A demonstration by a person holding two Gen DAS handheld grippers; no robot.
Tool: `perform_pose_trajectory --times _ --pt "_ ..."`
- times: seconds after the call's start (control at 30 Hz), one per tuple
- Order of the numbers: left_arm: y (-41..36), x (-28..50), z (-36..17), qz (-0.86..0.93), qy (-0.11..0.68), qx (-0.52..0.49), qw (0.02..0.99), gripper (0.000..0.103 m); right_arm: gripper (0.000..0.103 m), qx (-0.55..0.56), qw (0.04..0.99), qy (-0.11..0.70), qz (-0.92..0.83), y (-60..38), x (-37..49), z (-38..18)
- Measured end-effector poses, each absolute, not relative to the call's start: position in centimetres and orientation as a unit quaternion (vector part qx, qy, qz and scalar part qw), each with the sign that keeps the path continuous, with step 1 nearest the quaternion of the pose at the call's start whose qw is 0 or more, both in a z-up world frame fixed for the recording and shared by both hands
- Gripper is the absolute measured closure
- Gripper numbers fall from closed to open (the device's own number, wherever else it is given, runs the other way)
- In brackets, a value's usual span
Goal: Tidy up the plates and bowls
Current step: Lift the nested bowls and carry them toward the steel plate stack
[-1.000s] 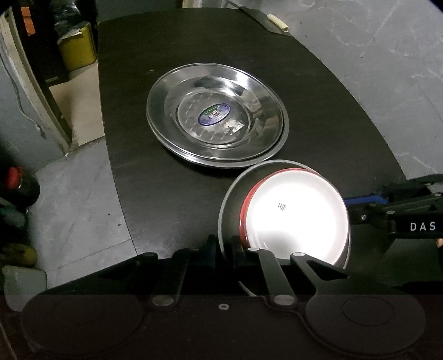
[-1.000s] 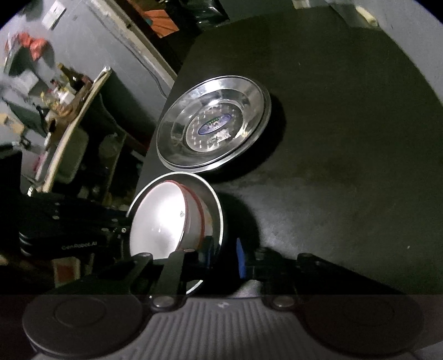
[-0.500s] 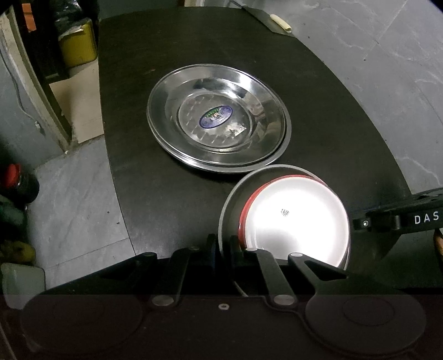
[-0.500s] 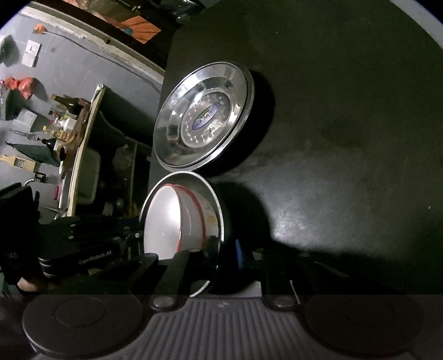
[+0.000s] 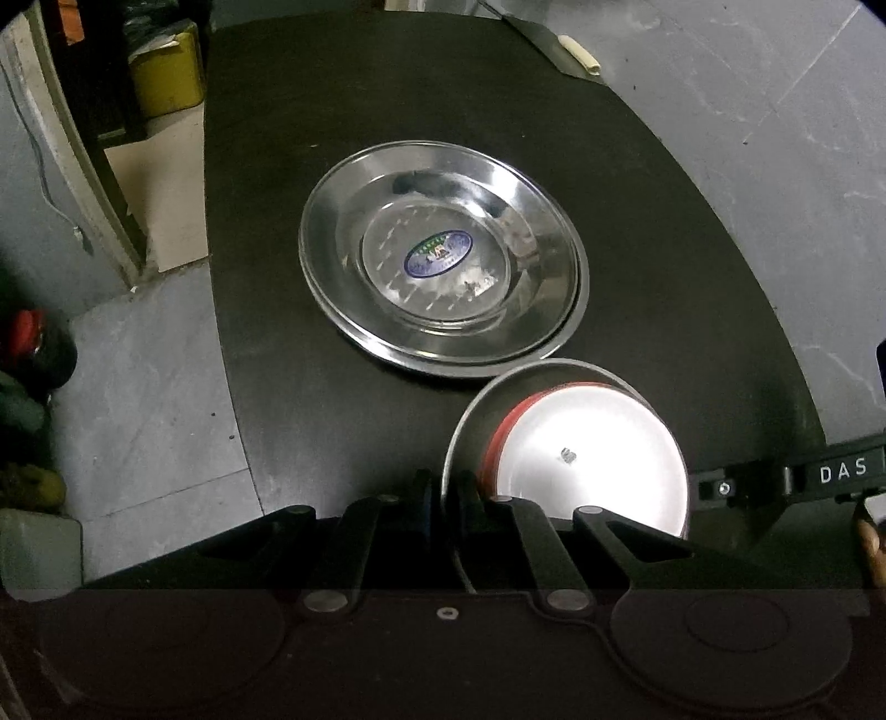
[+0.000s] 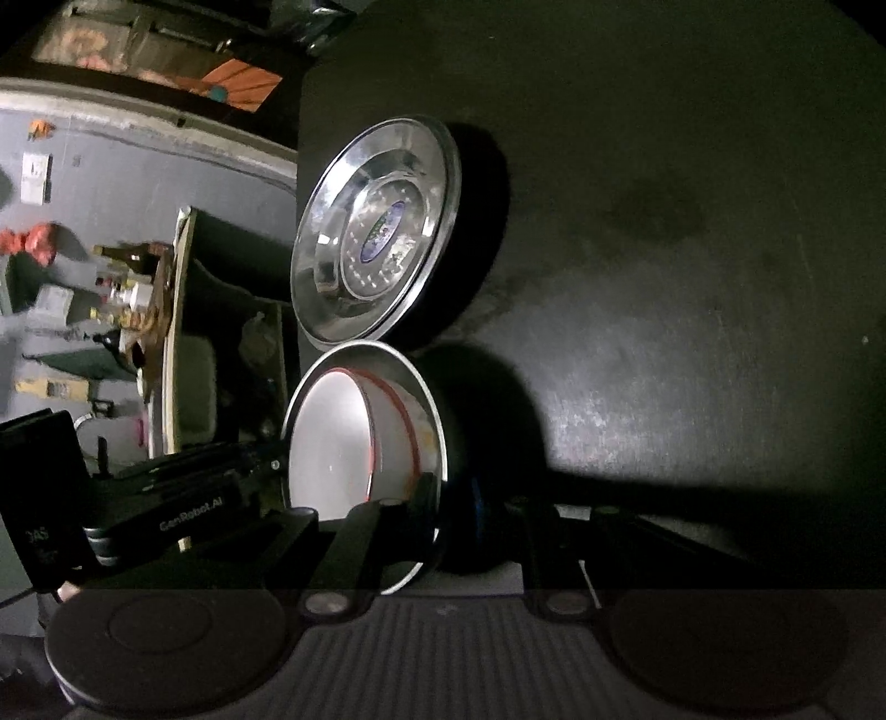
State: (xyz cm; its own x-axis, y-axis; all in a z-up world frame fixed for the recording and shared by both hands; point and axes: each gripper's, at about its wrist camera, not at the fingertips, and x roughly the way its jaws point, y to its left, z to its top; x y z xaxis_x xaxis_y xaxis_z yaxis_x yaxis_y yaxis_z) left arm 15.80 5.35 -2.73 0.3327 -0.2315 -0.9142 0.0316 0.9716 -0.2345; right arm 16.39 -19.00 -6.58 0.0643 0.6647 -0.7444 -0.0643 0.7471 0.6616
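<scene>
A stack of steel plates (image 5: pixel 443 271) with a blue sticker lies on the black table (image 5: pixel 664 232); it also shows in the right wrist view (image 6: pixel 376 238). A steel bowl (image 5: pixel 470 410) holds a white bowl with a red rim (image 5: pixel 587 459) nested inside. My left gripper (image 5: pixel 443 498) is shut on the steel bowl's near rim. My right gripper (image 6: pixel 451 498) is shut on the same steel bowl's rim (image 6: pixel 426 399) from the other side, with the white bowl (image 6: pixel 332 437) inside. The right gripper's body shows at the right of the left wrist view.
The table's left edge drops to a grey floor (image 5: pixel 138 387). A yellow container (image 5: pixel 166 72) stands at the far left. A knife-like item (image 5: pixel 570 50) lies at the table's far end. Shelves with clutter (image 6: pixel 111 288) stand beyond the table in the right wrist view.
The nested bowls, held by both grippers, have drawn slightly back from the plates. The right wrist view has rolled strongly as the right gripper turned.
</scene>
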Motion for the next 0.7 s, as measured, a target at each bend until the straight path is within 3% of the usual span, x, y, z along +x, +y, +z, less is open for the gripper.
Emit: perform_pose_trajectory --times 0.47,0.7 --pt "5.0 16.3 -3.6 -0.087 0.584 -0.081 0.803 0.096 0.086 0.200 0.711 0.623 0.258 -18.1 16.2 -5.8" --pt "5.2 16.5 -3.4 -0.077 0.591 -0.096 0.797 0.097 0.087 0.236 0.697 0.631 0.246 -18.7 16.3 -6.3"
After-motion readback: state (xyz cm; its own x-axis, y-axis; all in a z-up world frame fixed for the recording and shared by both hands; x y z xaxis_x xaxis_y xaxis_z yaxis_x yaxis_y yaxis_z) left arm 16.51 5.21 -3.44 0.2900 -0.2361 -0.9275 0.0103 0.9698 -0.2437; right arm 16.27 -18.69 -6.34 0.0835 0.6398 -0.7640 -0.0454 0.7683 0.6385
